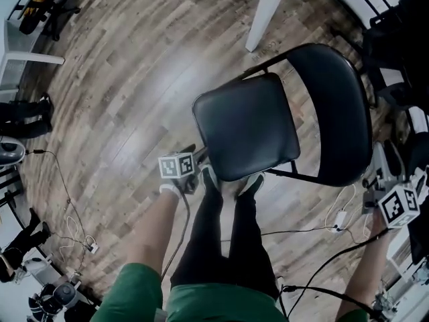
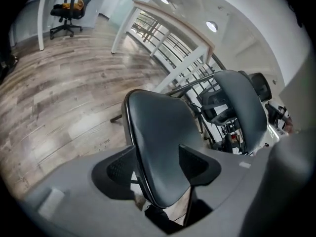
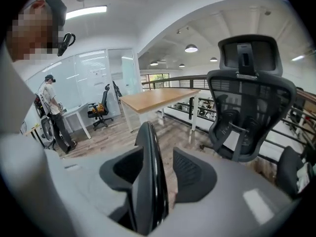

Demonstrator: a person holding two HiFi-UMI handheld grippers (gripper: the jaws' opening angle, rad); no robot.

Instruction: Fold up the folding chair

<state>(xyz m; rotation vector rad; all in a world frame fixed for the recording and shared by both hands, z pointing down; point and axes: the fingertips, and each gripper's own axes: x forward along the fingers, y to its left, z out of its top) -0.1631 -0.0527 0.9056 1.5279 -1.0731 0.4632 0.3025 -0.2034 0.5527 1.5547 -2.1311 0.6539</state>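
The black folding chair stands unfolded on the wood floor, its padded seat (image 1: 248, 126) level and its backrest (image 1: 338, 113) to the right. My left gripper (image 1: 198, 173) is at the seat's near left corner. In the left gripper view the seat (image 2: 158, 127) runs between the jaws of the left gripper (image 2: 158, 169), which stand open around its edge. My right gripper (image 1: 373, 194) is at the backrest's lower right edge. In the right gripper view the backrest (image 3: 150, 181) shows edge-on between the jaws of the right gripper (image 3: 155, 174), with a gap at the right pad (image 3: 190, 174).
The person's legs and shoes (image 1: 221, 233) stand right against the seat's near edge. Cables (image 1: 322, 230) trail over the floor under the chair. A white table leg (image 1: 263, 15) is beyond it. A mesh office chair (image 3: 247, 98), a wooden table (image 3: 158, 98) and a standing person (image 3: 52, 112) are around.
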